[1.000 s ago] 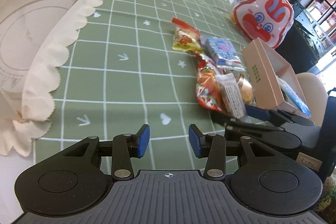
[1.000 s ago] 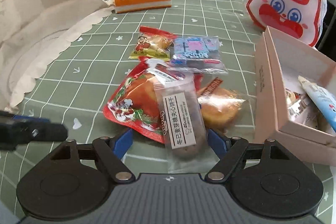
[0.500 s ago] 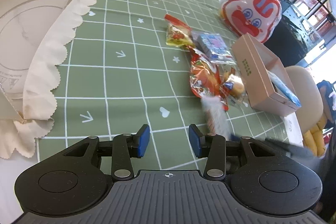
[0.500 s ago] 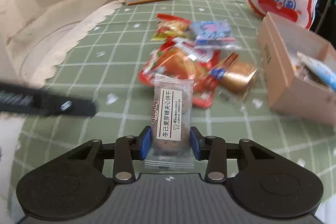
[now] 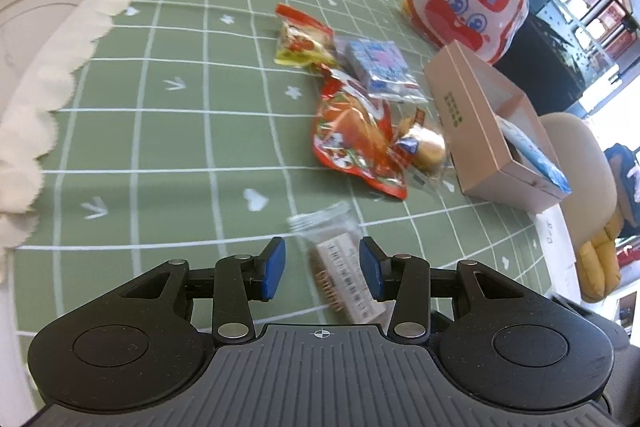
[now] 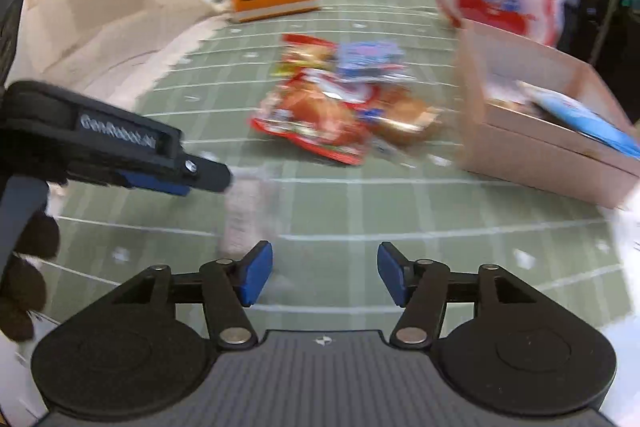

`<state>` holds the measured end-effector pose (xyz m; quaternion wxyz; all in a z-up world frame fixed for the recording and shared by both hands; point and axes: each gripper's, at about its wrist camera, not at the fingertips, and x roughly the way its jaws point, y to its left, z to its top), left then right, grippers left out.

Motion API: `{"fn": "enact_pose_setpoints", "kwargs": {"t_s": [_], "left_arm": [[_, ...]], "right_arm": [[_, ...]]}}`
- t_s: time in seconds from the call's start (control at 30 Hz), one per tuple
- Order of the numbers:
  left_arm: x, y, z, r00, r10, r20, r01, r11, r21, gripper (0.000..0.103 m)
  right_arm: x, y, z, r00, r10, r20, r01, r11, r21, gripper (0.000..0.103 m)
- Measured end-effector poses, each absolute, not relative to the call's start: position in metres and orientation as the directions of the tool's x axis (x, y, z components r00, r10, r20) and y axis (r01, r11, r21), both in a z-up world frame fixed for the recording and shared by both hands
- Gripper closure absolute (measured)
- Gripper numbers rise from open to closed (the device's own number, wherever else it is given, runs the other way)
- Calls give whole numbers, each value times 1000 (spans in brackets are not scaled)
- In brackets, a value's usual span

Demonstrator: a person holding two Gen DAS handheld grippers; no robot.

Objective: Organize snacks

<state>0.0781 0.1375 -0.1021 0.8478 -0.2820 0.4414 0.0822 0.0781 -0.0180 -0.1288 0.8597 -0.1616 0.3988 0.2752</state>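
My left claw (image 5: 322, 269) points steeply down at the bench (image 5: 168, 147), blue pads parted; a clear biscuit packet (image 5: 344, 275) lies in the gap, and neither pad presses on it. My right claw (image 6: 325, 273) tilts down too. Its jaws have just been opening and nothing sits between them now. From the right wrist I see the left claw's arm reaching in, gripped by a dark-gloved hand (image 6: 24, 283).
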Motion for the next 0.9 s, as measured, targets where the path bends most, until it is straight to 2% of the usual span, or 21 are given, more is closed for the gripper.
{"fn": "enact_pose_setpoints", "kwargs": {"t_s": [0.13,0.3,0.33,0.47,0.63,0.9], "left_arm": [[97,120,-106,578,-109,-809,-378,843,-383,57],[110,104,-106,573,-93,-814,-351,870,-347,57],[108,102,-105,578,-88,-811,-344,875,-340,57],[94,87,-94,606,-48,-794,-268,927,-261,57],[93,57,-103,535,19,-845,-189,977,-97,57],[103,43,-107,496,78,-865,-201,979,-26,52]], "right_arm": [[84,-48,-132,563,275,-779,-549,830,-104,44],[96,-79,-139,558,231,-797,-491,866,-93,43],[97,-84,-140,558,237,-796,-485,871,-80,38],[108,-95,-143,561,255,-788,-477,877,-56,32],[115,-101,-149,593,286,-753,-486,873,-52,22],[110,-106,-155,621,333,-709,-519,853,-54,15]]}}
